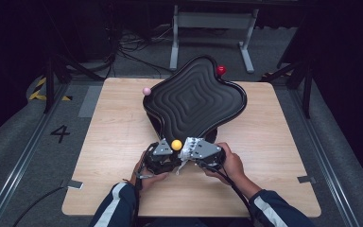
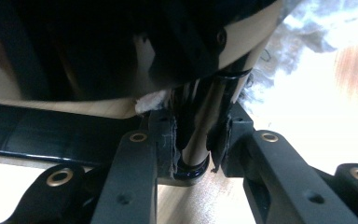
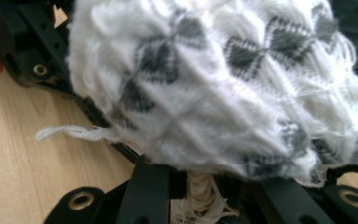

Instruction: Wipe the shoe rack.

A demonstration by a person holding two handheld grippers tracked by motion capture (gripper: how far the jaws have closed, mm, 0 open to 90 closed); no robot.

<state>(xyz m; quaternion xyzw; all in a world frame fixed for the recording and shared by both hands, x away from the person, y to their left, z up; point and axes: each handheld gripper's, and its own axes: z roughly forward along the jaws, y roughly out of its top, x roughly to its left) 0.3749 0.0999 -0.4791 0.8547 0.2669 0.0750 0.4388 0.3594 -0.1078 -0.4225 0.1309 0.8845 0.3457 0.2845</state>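
So both grippers are bunched up at the near edge of the wooden table (image 1: 123, 137), right in front of that big wavy black stand (image 1: 196, 97) with the ribbed top and ball-tipped pegs. The left gripper (image 1: 162, 153) has its jaws pinched on one of the stand's glossy black pegs (image 2: 200, 135); in the left gripper view the peg runs straight up between the pads, clamped tight on both sides. The yellow ball (image 1: 177, 144) sits just beside that gripper, between it and the other one.

The right gripper (image 1: 199, 150) is pressed together on a white knit sock (image 3: 223, 88) with a grey diamond pattern. In the right gripper view the fabric bulges out right above the jaws, with a frayed bit squeezed down between them and a loose thread (image 3: 70, 133) trailing off to the side over the table. The sock is touching or very nearly touching the left gripper's body, hard to say which.

Farther off from both grippers, a pink ball (image 1: 146, 91) and a red ball (image 1: 221, 70) poke out at the stand's far edges.
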